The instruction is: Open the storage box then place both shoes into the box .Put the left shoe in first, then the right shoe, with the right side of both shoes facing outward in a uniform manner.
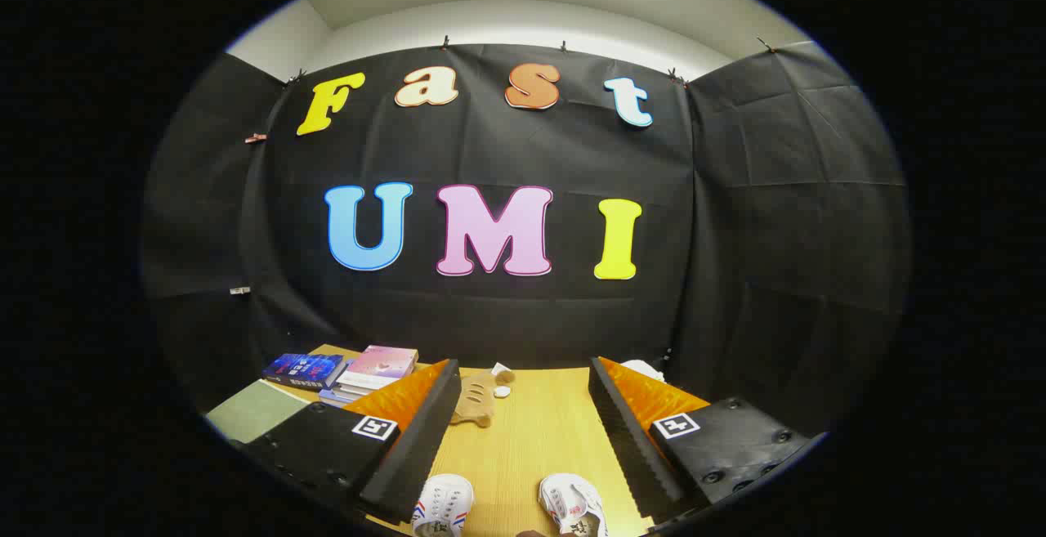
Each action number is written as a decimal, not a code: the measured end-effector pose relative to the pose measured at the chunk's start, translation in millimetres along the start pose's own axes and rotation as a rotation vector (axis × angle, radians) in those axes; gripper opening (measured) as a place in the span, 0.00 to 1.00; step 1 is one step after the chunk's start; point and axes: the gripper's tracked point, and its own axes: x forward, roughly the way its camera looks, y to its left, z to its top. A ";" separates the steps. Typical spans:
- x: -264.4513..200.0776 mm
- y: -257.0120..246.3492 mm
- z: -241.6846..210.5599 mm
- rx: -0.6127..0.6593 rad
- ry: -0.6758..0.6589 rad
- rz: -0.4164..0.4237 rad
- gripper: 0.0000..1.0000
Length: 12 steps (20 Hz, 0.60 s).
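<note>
Gripper (523, 439) is held above a wooden table (531, 431), fingers spread wide with nothing gripped between them. Two white shoes with red and blue stripes are seen low between the fingers: one shoe (443, 504) sits just inside the left finger, the other shoe (574, 506) just inside the right finger, toes pointed away from the camera, a gap of bare table between them. Which is left or right cannot be told. A tan plush toy (480, 398) lies beyond the shoes, near the left fingertip. A stack of books (359, 373) is placed beyond the left finger, with a green mat (255, 410) beside it. A small white object (644, 369) is partly hidden behind the right fingertip. The storage box cannot be located.
</note>
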 end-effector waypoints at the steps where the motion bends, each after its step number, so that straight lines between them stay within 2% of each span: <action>1: 0.2 3.2 -0.7 0.001 0.004 0.004 0.97; 12: -3.2 11.0 8.3 0.015 0.007 0.017 0.97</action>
